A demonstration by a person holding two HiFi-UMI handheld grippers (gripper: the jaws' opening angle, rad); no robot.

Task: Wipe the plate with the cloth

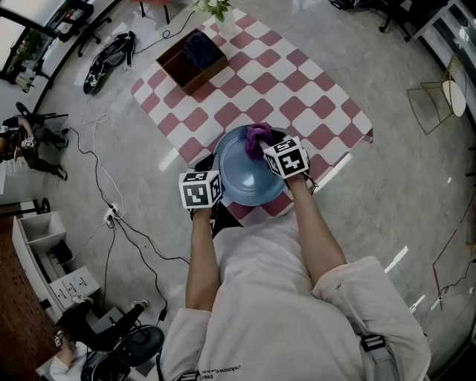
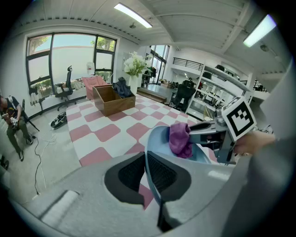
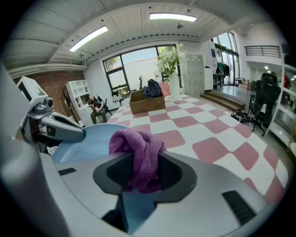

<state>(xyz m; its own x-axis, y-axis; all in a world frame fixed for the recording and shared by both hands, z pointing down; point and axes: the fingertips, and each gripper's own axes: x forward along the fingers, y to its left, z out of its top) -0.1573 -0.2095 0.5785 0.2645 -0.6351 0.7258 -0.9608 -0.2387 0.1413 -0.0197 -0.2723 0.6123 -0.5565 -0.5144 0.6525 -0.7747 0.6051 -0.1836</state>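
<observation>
A light blue plate (image 1: 242, 173) is held over the near edge of the checkered mat. My left gripper (image 1: 210, 186) is shut on its left rim; in the left gripper view the plate (image 2: 159, 139) stands edge-on between the jaws of the left gripper (image 2: 145, 172). A purple cloth (image 1: 258, 138) rests on the plate's far side, and my right gripper (image 1: 269, 151) is shut on it. The right gripper view shows the cloth (image 3: 141, 155) bunched between the pads of the right gripper (image 3: 141, 173), pressed against the plate (image 3: 88, 141).
A pink-and-white checkered mat (image 1: 260, 89) covers the floor. A brown box (image 1: 192, 61) holding dark cloth stands at its far left corner, with a vase of white flowers (image 1: 216, 9) beside it. Cables (image 1: 111, 216) lie on the floor to the left. A seated person (image 2: 11, 122) is at left.
</observation>
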